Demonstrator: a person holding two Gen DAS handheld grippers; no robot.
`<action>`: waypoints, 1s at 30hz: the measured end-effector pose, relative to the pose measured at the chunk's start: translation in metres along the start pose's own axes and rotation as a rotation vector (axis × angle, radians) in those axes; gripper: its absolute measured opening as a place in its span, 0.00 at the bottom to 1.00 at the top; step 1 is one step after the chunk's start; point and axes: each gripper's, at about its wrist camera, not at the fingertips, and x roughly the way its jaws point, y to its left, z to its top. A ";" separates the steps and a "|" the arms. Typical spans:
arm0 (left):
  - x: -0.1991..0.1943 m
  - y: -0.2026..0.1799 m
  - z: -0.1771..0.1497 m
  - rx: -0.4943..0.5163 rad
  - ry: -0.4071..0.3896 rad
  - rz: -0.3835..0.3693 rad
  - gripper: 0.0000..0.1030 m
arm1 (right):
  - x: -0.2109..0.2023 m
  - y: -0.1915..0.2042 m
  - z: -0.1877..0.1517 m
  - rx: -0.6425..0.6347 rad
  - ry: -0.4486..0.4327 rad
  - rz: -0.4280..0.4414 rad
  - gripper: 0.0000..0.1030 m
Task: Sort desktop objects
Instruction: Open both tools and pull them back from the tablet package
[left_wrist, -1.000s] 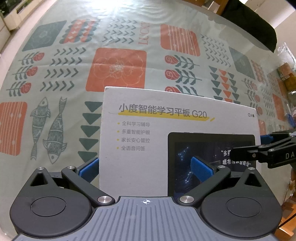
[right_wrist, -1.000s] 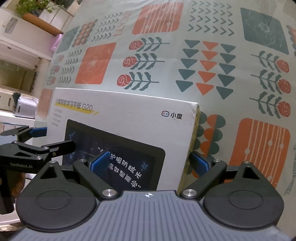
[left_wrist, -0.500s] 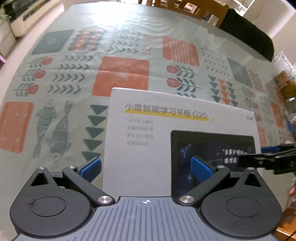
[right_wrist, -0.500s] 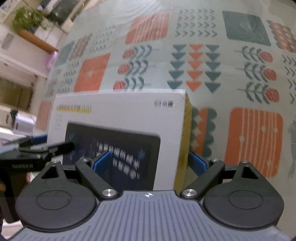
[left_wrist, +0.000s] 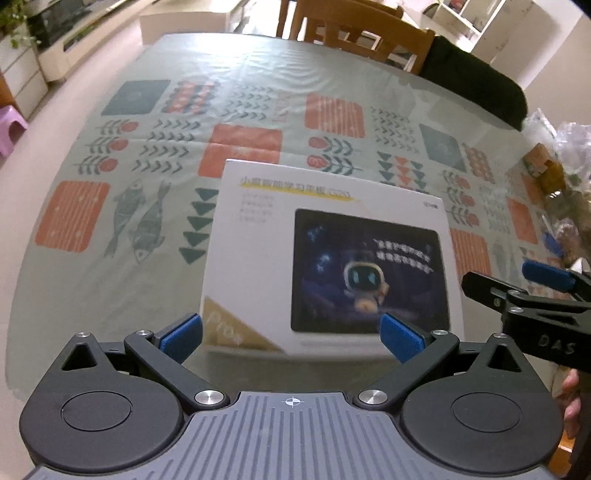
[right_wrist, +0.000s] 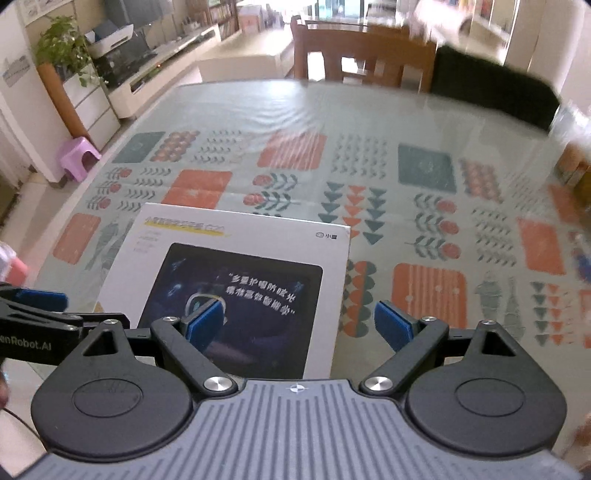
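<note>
A white tablet box (left_wrist: 258, 258) printed with a dark screen and a small robot figure lies flat on the patterned tablecloth, close to the table's near edge. My left gripper (left_wrist: 291, 338) hovers open just short of the box's near side, touching nothing. In the right wrist view the same box (right_wrist: 240, 236) lies ahead and to the left. My right gripper (right_wrist: 299, 325) is open above the box's near right corner, one blue pad (right_wrist: 205, 321) over the printed screen. Each gripper shows in the other's view: right gripper (left_wrist: 517, 295), left gripper (right_wrist: 37, 310).
The tablecloth (left_wrist: 240, 144) stretches far ahead of the box. Plastic-wrapped packages and small boxes (left_wrist: 554, 173) crowd the table's right side. Wooden chairs (right_wrist: 354, 55), one draped with a black garment (right_wrist: 491, 88), stand at the far edge. A purple stool (right_wrist: 79, 155) is on the floor at left.
Both grippers have drawn back and upward from the box. It now lies farther ahead, wholly in view, and more of the room shows beyond the table.
</note>
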 end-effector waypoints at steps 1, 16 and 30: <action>-0.005 0.000 -0.004 -0.003 -0.004 0.001 1.00 | -0.007 0.005 -0.003 -0.009 -0.022 -0.022 1.00; -0.047 -0.009 -0.031 0.037 -0.016 0.034 1.00 | -0.069 0.019 -0.027 0.094 -0.082 -0.106 1.00; -0.060 -0.043 -0.040 0.127 0.057 0.108 1.00 | -0.091 -0.001 -0.045 0.220 -0.055 -0.062 1.00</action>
